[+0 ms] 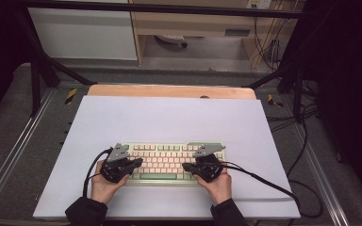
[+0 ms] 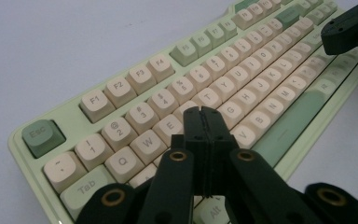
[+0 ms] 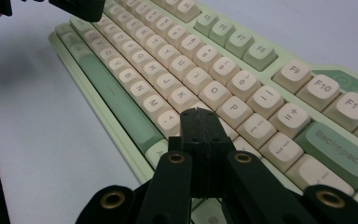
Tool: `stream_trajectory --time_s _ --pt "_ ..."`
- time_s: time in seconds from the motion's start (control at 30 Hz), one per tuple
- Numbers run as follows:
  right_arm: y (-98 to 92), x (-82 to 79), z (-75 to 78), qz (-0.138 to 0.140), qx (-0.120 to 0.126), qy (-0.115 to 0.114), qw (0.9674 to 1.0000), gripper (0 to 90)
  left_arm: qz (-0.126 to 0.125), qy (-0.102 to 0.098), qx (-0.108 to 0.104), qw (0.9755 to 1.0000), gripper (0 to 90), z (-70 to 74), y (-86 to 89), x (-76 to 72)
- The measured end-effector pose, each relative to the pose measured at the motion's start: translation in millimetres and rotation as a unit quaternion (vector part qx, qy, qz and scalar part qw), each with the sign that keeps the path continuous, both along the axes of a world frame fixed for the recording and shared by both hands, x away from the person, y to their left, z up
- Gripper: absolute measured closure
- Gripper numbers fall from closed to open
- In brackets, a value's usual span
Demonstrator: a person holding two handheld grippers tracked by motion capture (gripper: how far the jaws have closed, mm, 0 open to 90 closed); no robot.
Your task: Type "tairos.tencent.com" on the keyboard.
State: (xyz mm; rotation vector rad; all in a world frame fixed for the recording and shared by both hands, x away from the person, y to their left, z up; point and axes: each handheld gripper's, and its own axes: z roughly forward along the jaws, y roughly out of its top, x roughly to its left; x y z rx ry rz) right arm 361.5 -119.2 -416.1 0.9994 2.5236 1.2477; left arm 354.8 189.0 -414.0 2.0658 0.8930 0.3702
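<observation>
Pale green keyboard (image 1: pixel 167 162) flat on white sheet (image 1: pixel 169 122) at near side of desk, square to the person. Left tool (image 2: pixel 204 112) pressed together, empty, tip over the R/T keys; right tool (image 3: pixel 200 113) likewise together, empty, tip near L/P. Closed tips probably meant as single pokers for keys. Cables (image 1: pixel 264 181) trailing right. Nothing blocking.
</observation>
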Motion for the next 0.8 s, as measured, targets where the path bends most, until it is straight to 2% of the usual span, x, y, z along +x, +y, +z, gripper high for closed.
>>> stream_trajectory --time_s 0.6,0.8 --pt "-16.7 -3.5 -4.9 -0.01 0.003 0.004 0.9999 90.0 -0.001 0.003 0.01 0.9999 89.9 -2.3 -31.1 17.1" --pt "-18.1 -4.0 -6.6 -0.012 0.004 0.006 0.9999 90.0 0.004 0.004 0.017 0.9998 89.9 -6.7 -33.2 20.1"
